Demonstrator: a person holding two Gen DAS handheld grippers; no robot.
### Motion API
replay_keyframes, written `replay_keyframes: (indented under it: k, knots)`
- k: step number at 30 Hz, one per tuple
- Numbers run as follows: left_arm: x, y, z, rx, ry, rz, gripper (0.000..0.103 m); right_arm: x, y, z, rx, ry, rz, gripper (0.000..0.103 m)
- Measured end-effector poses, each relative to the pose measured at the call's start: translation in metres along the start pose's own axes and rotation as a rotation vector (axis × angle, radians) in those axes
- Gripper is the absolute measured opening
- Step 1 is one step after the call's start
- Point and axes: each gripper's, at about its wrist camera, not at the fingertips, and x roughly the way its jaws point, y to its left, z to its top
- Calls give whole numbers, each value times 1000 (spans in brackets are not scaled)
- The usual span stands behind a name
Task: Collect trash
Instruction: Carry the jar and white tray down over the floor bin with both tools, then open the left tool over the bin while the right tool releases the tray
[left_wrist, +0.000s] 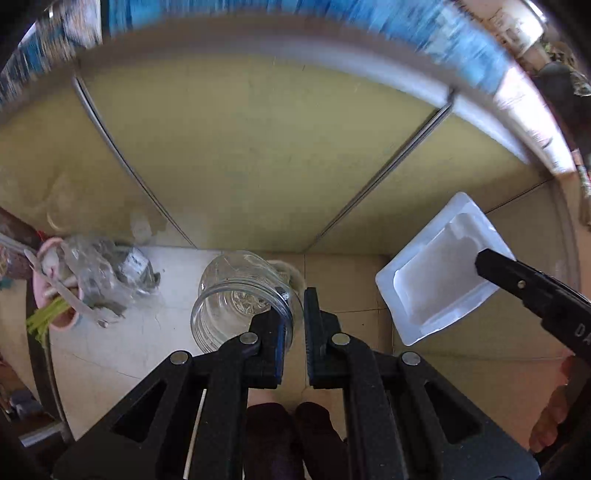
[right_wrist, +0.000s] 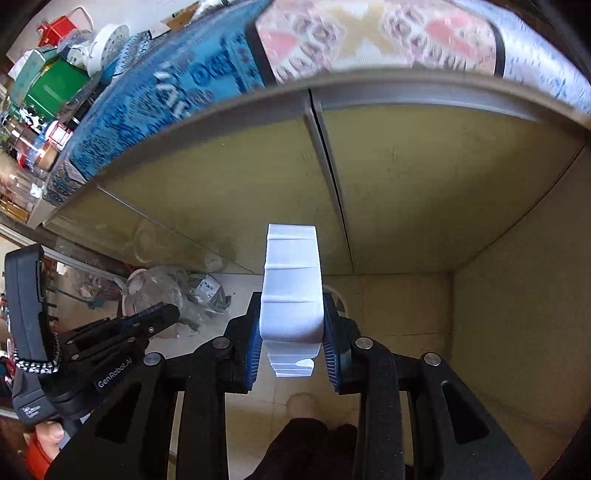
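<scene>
Right tongs clamped the white tray lengthwise; left tongs gripped the jar rim, bagged trash lying leftward.

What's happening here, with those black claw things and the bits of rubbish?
A person is collecting trash with a handheld gripper in each hand. The left gripper is pinching the rim of a clear plastic jar, held over the floor. The right gripper is clamped on a white plastic tray. A heap of crumpled plastic bags lies on the floor to the left, against the base of a yellowish cabinet, not yet picked up.
</scene>
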Motion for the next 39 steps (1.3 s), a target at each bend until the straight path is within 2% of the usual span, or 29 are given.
replay_keyframes:
  k: [7,16,18,23,29,36,39]
  knots:
    - [126,31,-26,-71,67,-44,8,104,-33,-22,-4,49,11,27]
    - [268,63,-56,-102,81,-81,8,241,-61,-56,-20,88,35,27]
    - [297,66,-60,-92,82,-79,8,263,-61,-62,-29,97,33,27]
    - [365,76,-76,-111,143,-93,8,314,-69,-73,-33,141,56,27]
    - [404,83,-90,-128,181,-140,8,356,-69,-80,-92,185,72,27]
    - [418,77,-101,-90,194,-131,8,384,-65,-84,-158,244,59,27]
    - [421,78,-102,-91,212,-159,10,383,-67,-85,-168,252,55,27]
